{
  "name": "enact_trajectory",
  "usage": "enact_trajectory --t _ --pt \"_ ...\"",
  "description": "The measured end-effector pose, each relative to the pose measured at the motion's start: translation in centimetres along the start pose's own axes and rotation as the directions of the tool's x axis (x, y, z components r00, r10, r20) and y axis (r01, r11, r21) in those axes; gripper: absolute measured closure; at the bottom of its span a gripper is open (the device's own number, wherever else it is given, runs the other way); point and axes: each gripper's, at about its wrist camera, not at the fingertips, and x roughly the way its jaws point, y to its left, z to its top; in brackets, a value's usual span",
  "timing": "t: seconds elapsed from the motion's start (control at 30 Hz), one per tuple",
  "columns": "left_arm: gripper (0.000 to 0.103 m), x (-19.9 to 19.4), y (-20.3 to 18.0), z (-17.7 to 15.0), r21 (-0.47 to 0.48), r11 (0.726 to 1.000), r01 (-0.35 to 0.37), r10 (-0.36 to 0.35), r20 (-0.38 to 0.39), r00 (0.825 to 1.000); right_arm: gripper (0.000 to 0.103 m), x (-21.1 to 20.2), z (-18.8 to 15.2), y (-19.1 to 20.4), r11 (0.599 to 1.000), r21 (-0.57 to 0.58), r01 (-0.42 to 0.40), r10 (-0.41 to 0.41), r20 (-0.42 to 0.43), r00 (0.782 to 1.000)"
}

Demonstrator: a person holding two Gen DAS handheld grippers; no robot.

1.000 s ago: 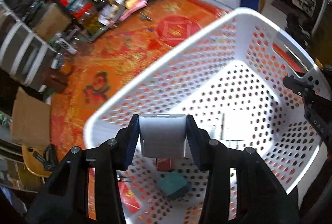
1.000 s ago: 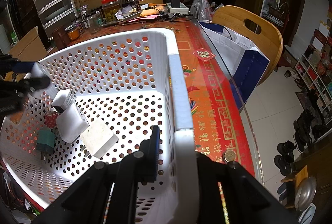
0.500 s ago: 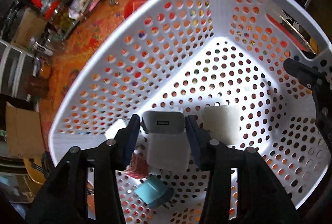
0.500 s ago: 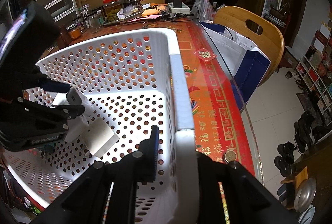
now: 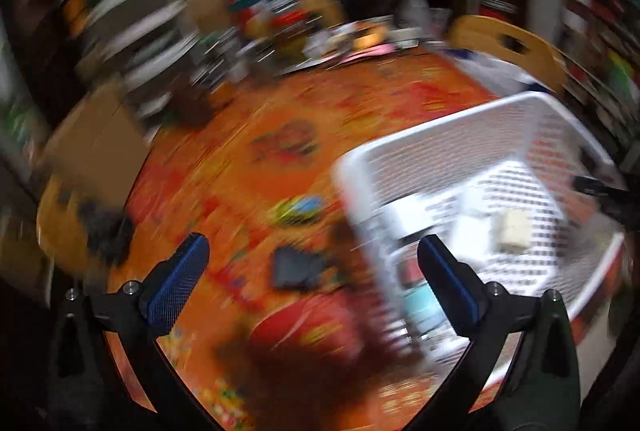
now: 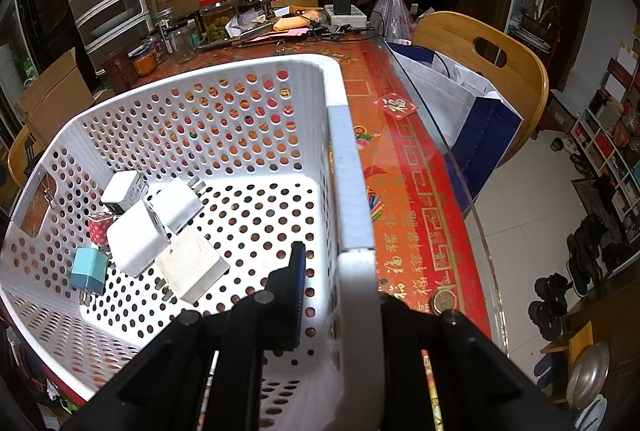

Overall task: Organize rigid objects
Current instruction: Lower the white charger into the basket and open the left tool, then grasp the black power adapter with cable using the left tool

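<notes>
A white perforated basket (image 6: 256, 79) stands on the orange table. Inside lie several chargers: white ones (image 6: 136, 243), a yellowed one (image 6: 192, 265), a teal one (image 6: 88, 269) and a small red dotted one (image 6: 98, 227). My right gripper (image 6: 336, 287) is shut on the basket's right rim. The left wrist view is heavily blurred: my left gripper (image 5: 312, 255) is open and empty above the table, left of the basket (image 5: 400, 147). A dark object (image 5: 296, 267) lies on the table between its fingers.
Jars, boxes and clutter (image 6: 216, 19) fill the far side of the table. A wooden chair (image 6: 488, 59) with a blue-white bag (image 6: 460, 99) stands to the right. The glass table edge (image 6: 460, 191) runs along the right, floor beyond.
My left gripper let go of the white charger in the basket, opened, and swung out to the left over the table. The right gripper stayed on the rim.
</notes>
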Motion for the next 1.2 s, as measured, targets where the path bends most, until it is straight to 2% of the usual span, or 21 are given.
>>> enact_trajectory --t 0.1,0.2,0.4,0.6,0.73,0.8,0.83,0.9,0.93,0.97,1.07,1.2 --pt "0.0 3.9 4.1 -3.0 -0.108 0.992 -0.067 0.058 -0.082 0.995 0.089 0.0 0.1 0.0 1.0 -0.001 0.0 0.0 -0.001 1.0" --pt "0.0 7.8 5.4 -5.0 -0.141 0.989 -0.045 0.022 -0.157 0.987 0.089 0.1 0.2 0.0 1.0 0.003 -0.003 0.003 -0.002 1.0" --pt "0.0 11.5 4.6 -5.0 -0.15 0.988 0.018 -0.039 -0.142 0.989 0.089 0.3 0.3 0.0 1.0 0.0 0.001 -0.001 -0.006 1.0" --pt "0.0 15.0 2.9 -4.3 -0.097 0.995 -0.027 0.012 -0.152 0.988 0.089 0.3 0.3 0.0 1.0 0.0 0.002 -0.002 -0.009 1.0" --pt "0.001 15.1 3.4 -4.8 -0.11 0.994 -0.028 0.014 -0.129 0.992 0.089 0.3 0.3 0.0 1.0 0.0 0.002 -0.002 -0.008 1.0" --pt "0.004 15.0 3.8 -5.0 -0.116 0.993 -0.034 0.021 -0.114 0.993 0.089 0.4 0.3 0.1 1.0 -0.003 0.005 -0.005 -0.009 1.0" --pt "0.01 14.8 4.0 -5.1 -0.121 0.992 -0.033 0.02 -0.107 0.994 0.089 0.4 0.3 0.0 1.0 -0.003 0.005 -0.005 -0.009 1.0" --pt "0.027 14.7 4.3 -5.2 -0.133 0.991 -0.032 0.018 -0.101 0.995 0.089 0.4 0.3 0.0 1.0 -0.007 0.011 -0.011 -0.008 1.0" --pt "0.04 14.8 4.4 -5.2 -0.136 0.99 -0.032 0.018 -0.103 0.995 0.089 0.4 0.3 0.1 1.0 -0.009 0.014 -0.014 -0.009 1.0" --pt "0.048 15.0 4.4 -5.2 -0.137 0.99 -0.032 0.017 -0.108 0.994 0.089 0.4 0.3 0.1 1.0 -0.011 0.015 -0.015 -0.009 1.0" --pt "0.048 15.0 4.5 -5.4 -0.144 0.989 -0.037 0.022 -0.106 0.994 0.089 0.4 0.3 0.1 1.0 -0.008 0.013 -0.013 -0.007 1.0" --pt "0.048 14.1 6.1 -5.7 -0.214 0.975 -0.057 0.044 -0.068 0.997 0.089 0.4 0.3 0.1 1.0 -0.005 0.014 -0.014 -0.005 1.0"
